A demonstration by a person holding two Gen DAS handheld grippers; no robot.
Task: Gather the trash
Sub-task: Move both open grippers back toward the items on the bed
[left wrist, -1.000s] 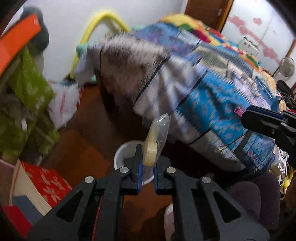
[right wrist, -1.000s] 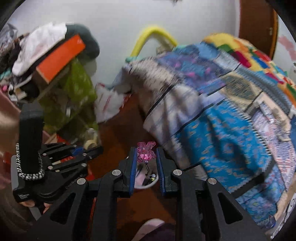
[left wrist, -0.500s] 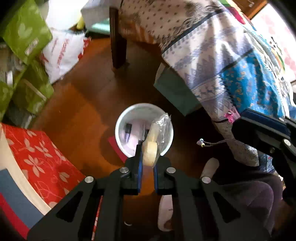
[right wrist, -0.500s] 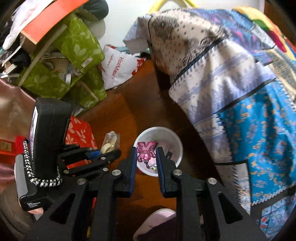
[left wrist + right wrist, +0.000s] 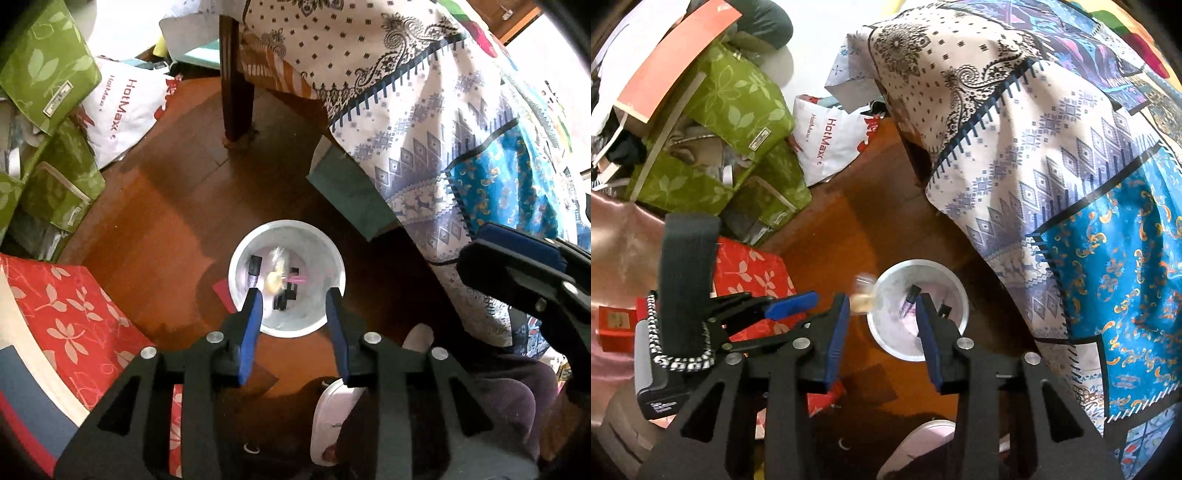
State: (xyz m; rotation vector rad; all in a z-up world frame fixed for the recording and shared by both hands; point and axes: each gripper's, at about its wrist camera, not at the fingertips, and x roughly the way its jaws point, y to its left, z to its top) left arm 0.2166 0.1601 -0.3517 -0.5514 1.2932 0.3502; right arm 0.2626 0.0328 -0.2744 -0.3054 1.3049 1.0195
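A white round bin (image 5: 287, 273) stands on the wooden floor, also in the right wrist view (image 5: 918, 308). My left gripper (image 5: 293, 308) is open and empty right above it. A clear wrapper with a yellowish piece (image 5: 276, 275) is blurred in the air over the bin; in the right wrist view it (image 5: 862, 295) shows at the bin's left rim. A pink bit (image 5: 297, 280) and dark small items (image 5: 908, 301) are inside the bin. My right gripper (image 5: 881, 314) is open and empty above the bin.
A bed with a patterned blue and white cover (image 5: 461, 129) is on the right, its wooden leg (image 5: 236, 85) behind the bin. Green bags (image 5: 48, 110), a white HotMax bag (image 5: 122, 107) and a red floral box (image 5: 66, 317) crowd the left. A slipper (image 5: 332, 424) lies near.
Both grippers tilted down over the bin and opened. The wrapper left my left gripper and the pink trinket left my right gripper; both drop into the bin.
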